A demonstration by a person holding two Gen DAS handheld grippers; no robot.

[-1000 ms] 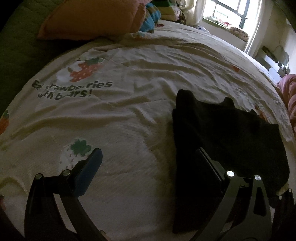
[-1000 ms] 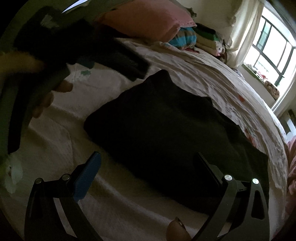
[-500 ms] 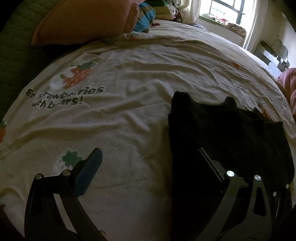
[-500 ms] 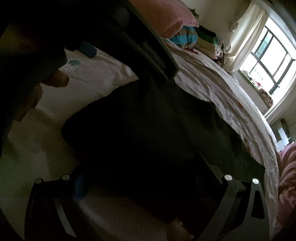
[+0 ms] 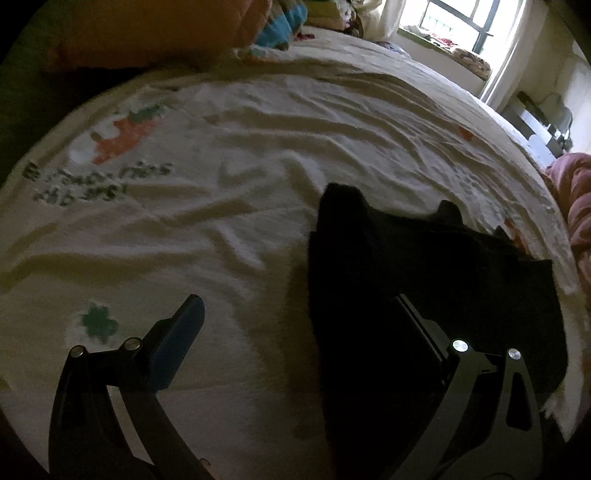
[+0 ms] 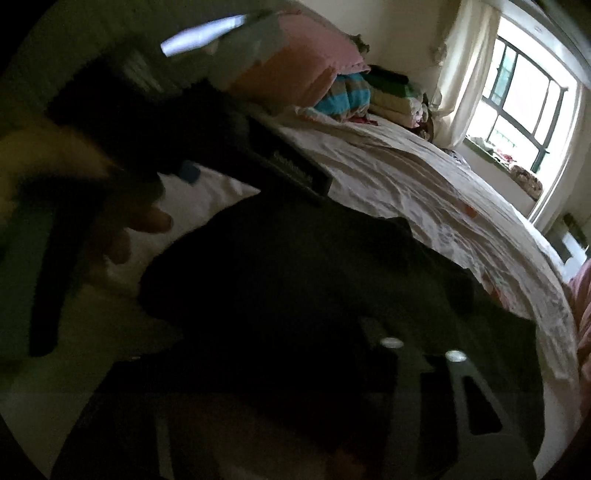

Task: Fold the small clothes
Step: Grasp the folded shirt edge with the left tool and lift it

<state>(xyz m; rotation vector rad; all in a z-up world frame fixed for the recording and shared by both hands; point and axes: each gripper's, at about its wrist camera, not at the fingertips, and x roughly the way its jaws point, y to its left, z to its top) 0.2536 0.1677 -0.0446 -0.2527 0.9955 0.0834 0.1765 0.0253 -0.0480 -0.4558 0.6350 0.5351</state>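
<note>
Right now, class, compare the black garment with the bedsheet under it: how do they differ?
The black garment is plain and dark; the bedsheet is pale with strawberry prints and lettering. The garment covers only a small patch; the sheet spans the whole bed. Both are soft cloth lying flat.

- Garment [image 5: 424, 266] lies flat on bedsheet [image 5: 258, 192], right of printed lettering [image 5: 92, 181].
- Pillow [image 5: 159, 33] at head end (behind garment); window [image 5: 461, 22] beyond bed's far corner.

Right gripper [image 6: 295, 369] dark, blurred
</note>
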